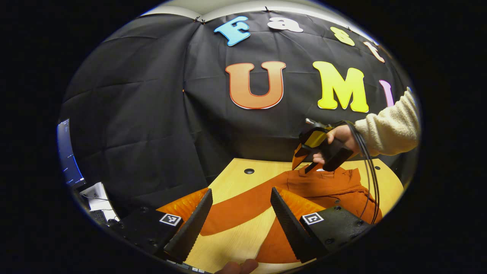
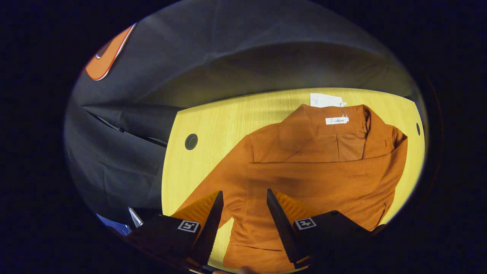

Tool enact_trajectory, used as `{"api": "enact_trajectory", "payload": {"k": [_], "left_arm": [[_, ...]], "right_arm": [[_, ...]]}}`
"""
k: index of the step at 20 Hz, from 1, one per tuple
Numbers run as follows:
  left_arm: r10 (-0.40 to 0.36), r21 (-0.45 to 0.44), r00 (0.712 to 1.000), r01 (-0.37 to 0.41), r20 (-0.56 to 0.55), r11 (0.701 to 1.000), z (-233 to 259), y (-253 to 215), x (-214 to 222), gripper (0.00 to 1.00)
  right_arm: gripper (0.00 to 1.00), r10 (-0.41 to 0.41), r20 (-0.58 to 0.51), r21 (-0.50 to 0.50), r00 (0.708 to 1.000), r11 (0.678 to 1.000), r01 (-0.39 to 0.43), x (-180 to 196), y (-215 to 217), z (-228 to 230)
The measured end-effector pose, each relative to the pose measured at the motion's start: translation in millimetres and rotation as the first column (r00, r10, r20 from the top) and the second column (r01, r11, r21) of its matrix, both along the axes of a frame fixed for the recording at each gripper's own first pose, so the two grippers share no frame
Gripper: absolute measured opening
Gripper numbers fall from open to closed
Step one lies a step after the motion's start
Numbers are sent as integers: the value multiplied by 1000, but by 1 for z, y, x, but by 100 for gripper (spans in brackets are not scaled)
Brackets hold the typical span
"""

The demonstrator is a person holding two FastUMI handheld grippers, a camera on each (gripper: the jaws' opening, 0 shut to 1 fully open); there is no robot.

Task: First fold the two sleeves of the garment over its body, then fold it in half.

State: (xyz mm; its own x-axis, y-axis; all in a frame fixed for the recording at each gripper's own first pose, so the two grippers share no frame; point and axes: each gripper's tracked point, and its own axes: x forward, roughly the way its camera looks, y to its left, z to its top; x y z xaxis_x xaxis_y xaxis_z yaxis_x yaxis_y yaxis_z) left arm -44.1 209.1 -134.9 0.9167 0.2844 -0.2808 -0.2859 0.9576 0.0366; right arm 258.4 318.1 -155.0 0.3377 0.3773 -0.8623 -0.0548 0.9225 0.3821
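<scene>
While your left gripper (image 1: 241, 194) hangs low over the near part of the table (image 1: 236, 175), its fingers stand wide apart with nothing between them. Past the gap you see the orange garment (image 1: 327, 186) lying flat on the yellow wood. One sleeve (image 1: 243, 207) is stretched out across the boards toward the left gripper, still spread away from the body. A fingertip shows at the bottom edge of the left gripper view.

Farther off in that view, your other hand (image 1: 340, 139), in a cream fleece sleeve (image 1: 392, 127), holds the right gripper (image 1: 304, 161) just above the collar end of the garment. Black cables (image 1: 367, 167) loop down from it.

In the right gripper view, the right gripper (image 2: 241, 199) is also spread wide, holding nothing, and looks down on the garment (image 2: 323, 171). The collar (image 2: 342, 114) points to the far side of the table (image 2: 213, 121), with a white label (image 2: 336, 120) inside it and a paper tag (image 2: 325, 99) lying on the wood just beyond. One sleeve is folded straight across the chest. The other sleeve (image 2: 224, 179) runs out diagonally toward the left finger. A round hole (image 2: 191, 141) sits in the tabletop, apart from the cloth.

A monitor (image 1: 66, 152) stands at the far left of the left gripper view.
</scene>
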Motion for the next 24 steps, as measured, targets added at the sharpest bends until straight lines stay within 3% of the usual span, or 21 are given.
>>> {"api": "enact_trajectory", "payload": {"k": [3,5,8,11,14,15,19,21,23,24], "left_arm": [[54,6,998,-54,-32,999,-5,19,4,99],[95,7,993,-94,-75,996,-18,32,7,99],[173,-33,973,-180,-153,983,-43,56,11,99],[277,-57,926,-301,-256,952,-75,83,13,99],[334,-81,862,-391,-381,917,-113,109,16,99],[306,-113,848,-388,-434,915,-128,107,20,99],[295,-161,780,-446,-551,881,-176,119,25,94],[283,-209,749,-487,-599,848,-194,122,27,94],[246,-281,708,-539,-663,794,-214,123,26,94],[224,-308,681,-567,-697,764,-223,126,20,94]], "right_arm": [[99,26,49,-13,998,1000,-26,-12,-18,24],[93,47,98,-19,994,999,-45,-23,-33,42],[97,61,151,13,987,998,-64,-50,-59,71],[94,25,200,104,980,994,-46,-81,-81,97],[97,2,267,103,964,994,-31,-112,-125,107],[93,-9,268,109,963,994,-21,-125,-136,107],[97,-75,259,142,963,989,39,-174,-189,121],[93,-107,291,121,951,990,74,-195,-219,127],[92,-149,305,108,940,987,122,-217,-244,129],[97,-170,304,118,937,983,141,-227,-252,130]]}}
